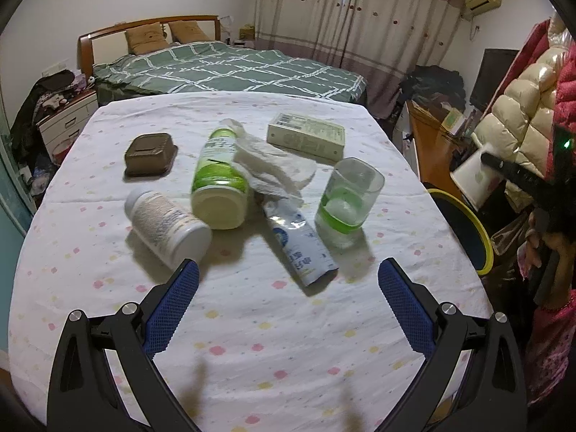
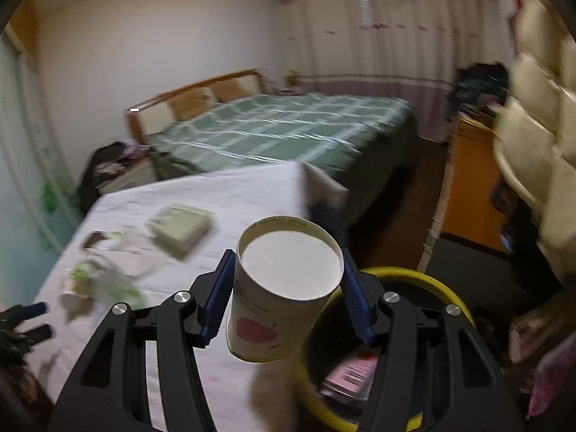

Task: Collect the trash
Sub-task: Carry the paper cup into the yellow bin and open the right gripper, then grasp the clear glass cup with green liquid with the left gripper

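Right hand-held gripper [image 2: 288, 295] tilts downward, pinching a paper cup [image 2: 284, 288] above the yellow-rimmed bin [image 2: 432, 284] at 5 o'clock; left hand-held gripper [image 1: 288, 277] hangs spread over the bench [image 1: 252, 324].

Bed [image 1: 230, 68], green checked cover, beyond table's [image 1: 252, 324] far edge; two tan pillows [image 1: 144, 37] at wooden headboard. Curtains [image 1: 360, 10] far right. Padded coats [image 1: 522, 115] hang right. White nightstand [image 1: 68, 118] far left.

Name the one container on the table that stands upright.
The clear glass with the green band; the white pill bottle and green-labelled bottle lie on their sides.
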Motion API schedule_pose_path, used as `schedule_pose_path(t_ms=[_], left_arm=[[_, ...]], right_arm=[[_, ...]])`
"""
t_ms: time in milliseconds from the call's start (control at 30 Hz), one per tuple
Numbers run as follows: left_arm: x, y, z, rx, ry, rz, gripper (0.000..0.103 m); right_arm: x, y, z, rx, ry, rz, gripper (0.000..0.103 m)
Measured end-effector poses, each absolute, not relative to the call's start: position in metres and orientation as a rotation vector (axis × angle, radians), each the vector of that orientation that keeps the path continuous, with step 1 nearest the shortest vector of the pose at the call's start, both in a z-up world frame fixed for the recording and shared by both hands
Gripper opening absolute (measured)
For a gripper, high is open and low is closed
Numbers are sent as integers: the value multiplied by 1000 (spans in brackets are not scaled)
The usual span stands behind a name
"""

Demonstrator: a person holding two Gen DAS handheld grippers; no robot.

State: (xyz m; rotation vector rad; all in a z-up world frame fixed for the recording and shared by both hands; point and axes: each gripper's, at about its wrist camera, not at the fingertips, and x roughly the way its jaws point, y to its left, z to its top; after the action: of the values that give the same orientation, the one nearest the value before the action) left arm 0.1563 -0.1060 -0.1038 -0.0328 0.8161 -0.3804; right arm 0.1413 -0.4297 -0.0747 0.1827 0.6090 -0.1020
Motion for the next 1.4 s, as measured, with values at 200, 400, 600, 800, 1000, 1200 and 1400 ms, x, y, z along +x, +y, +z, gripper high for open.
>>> schedule_pose_path(t_ms=[200, 400, 600, 800, 1000, 1200, 1400], left_arm=[[158, -127, -105, 1, 827, -414, 98], [161, -141, -103, 30, 828, -432, 98], [167, -150, -104, 43, 831, -442, 98], [172, -157, -107, 51, 838, -452, 98], [184, -163, -106, 73, 818, -453, 98], [209, -173, -107, 95, 810, -475, 98], [232, -191, -114, 143, 806, -507, 93]], right_arm=[[143, -465, -118, 181, 676, -221, 55], [147, -482, -139, 196, 706, -271, 56], [146, -486, -144, 195, 711, -298, 63], [141, -482, -143, 198, 715, -286, 63], [132, -479, -148, 239, 712, -265, 64], [126, -475, -150, 254, 717, -248, 64], [122, -472, -146, 267, 704, -226, 64]])
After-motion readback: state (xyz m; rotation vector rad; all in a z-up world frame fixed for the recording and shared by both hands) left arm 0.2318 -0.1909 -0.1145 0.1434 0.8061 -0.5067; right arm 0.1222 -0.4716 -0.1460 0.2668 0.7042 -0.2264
